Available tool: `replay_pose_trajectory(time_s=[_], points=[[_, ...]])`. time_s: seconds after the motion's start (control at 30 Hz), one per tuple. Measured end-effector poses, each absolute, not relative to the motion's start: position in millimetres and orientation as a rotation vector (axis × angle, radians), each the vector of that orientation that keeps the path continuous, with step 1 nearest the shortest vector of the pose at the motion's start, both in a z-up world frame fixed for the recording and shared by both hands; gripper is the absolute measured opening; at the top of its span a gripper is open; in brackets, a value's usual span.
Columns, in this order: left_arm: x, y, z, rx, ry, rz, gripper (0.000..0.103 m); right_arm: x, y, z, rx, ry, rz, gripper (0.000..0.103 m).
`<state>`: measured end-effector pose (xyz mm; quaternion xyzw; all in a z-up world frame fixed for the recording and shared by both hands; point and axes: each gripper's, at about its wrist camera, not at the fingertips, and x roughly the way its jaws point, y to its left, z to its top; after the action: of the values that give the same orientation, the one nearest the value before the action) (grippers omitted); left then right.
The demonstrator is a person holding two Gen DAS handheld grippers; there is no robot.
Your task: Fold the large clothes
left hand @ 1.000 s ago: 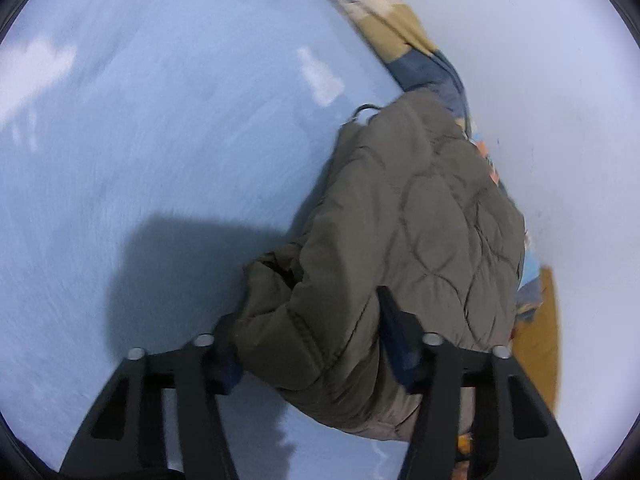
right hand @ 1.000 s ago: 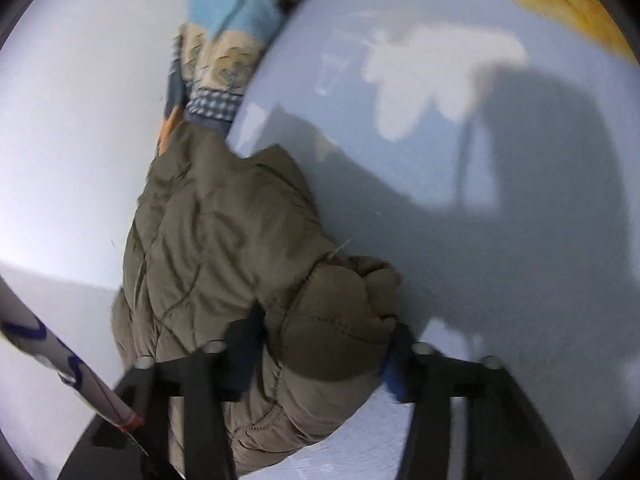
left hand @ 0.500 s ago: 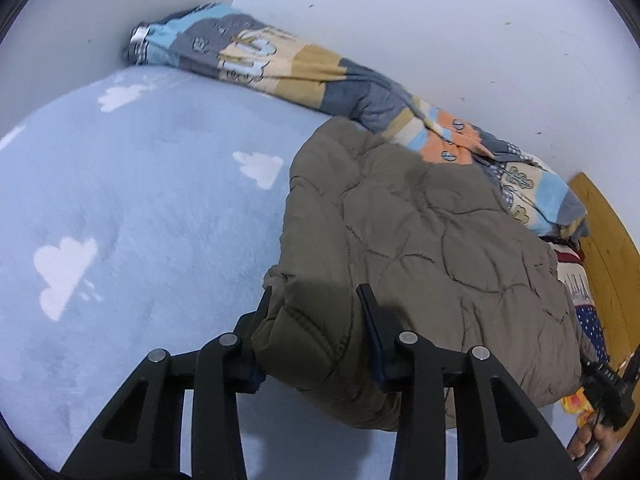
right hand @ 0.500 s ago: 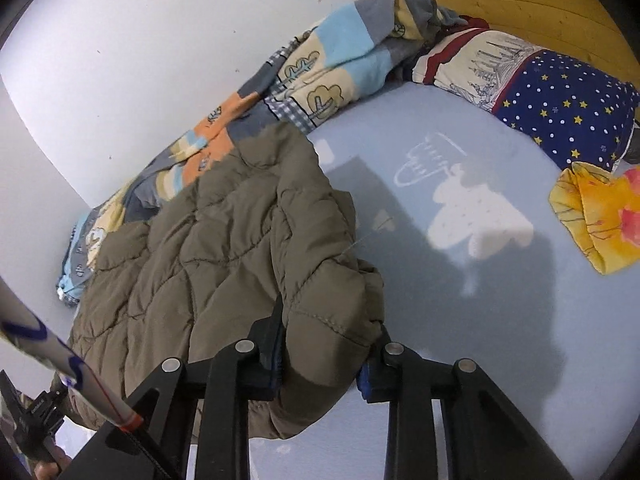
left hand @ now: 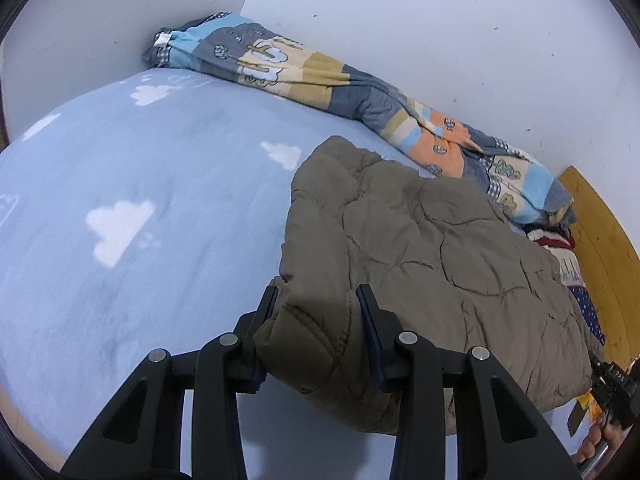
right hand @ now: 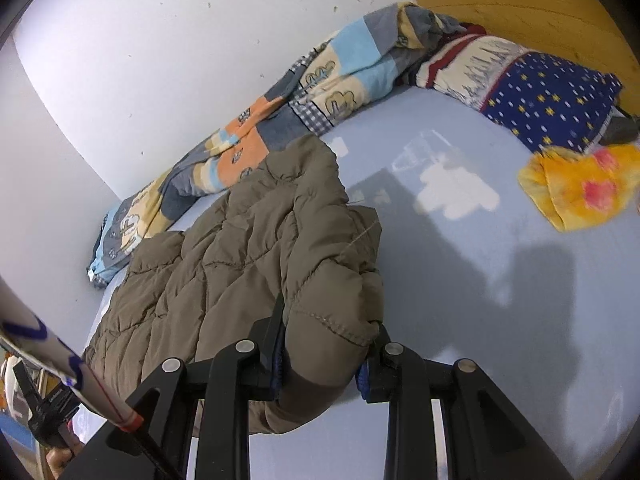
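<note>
An olive-brown quilted jacket (left hand: 420, 248) lies on the light blue bed sheet (left hand: 160, 184), stretching toward the wall. My left gripper (left hand: 316, 312) is shut on one near corner, which bulges between its fingers and hangs lifted off the sheet. In the right wrist view my right gripper (right hand: 326, 340) is shut on the other near corner of the jacket (right hand: 240, 248), also raised. The jacket's far end still rests on the bed. Each view catches the other gripper and the person's hand at its lower edge.
A patchwork blanket (left hand: 340, 80) is bunched along the white wall behind the jacket. A navy star-print pillow (right hand: 548, 96) and a yellow cloth (right hand: 584, 188) lie by the wooden headboard (right hand: 520, 4). A white pole with blue marks (right hand: 36, 344) crosses the lower left.
Both grippers closed onto the jacket's near corners, then rose and rolled, lifting that edge off the sheet. The views now look along the bed toward the wall.
</note>
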<state>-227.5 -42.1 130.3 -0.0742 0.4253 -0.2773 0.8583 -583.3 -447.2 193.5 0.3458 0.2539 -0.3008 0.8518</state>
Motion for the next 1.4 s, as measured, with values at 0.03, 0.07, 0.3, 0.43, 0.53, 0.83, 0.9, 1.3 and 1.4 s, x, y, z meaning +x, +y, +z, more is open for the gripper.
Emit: replay_pose_trajectory(time_s=[0.03,0.07,0.3,0.43,0.53,0.83,0.9,1.3,1.4], points=[[-233,-38,128,-0.155,0.899,-0.585,0.038,-590,-444,190,0.736,0.539,-0.634,0.029],[-238,-34,125,-0.155,0.906,-0.586,0.038,-595,-442,187,0.745,0.545,-0.636,0.029],[-243,-12,90,-0.175,0.990,-0.456,0.050,-612,-446,137,0.876,0.646,-0.668,0.032],[-234,18,79,-0.302,1.030,-0.384,0.061,-623,-461,116,1.022,0.664,-0.679,0.051],[-233,38,79,-0.370,1.028,-0.336,0.061,-641,-467,120,1.105,0.650,-0.691,0.069],[-266,-1,144,-0.142,0.729,-0.314,0.061,-669,-439,189,0.753,0.502,-0.830,0.066],[-282,-47,155,-0.021,0.695,-0.427,0.061,-637,-425,197,0.623,0.544,-0.768,0.066],[-287,-203,121,0.252,0.817,-0.675,0.062,-479,-408,167,0.439,0.775,-0.538,0.055],[-277,-209,103,0.254,0.877,-0.672,0.065,-468,-410,152,0.399,0.822,-0.557,0.055]])
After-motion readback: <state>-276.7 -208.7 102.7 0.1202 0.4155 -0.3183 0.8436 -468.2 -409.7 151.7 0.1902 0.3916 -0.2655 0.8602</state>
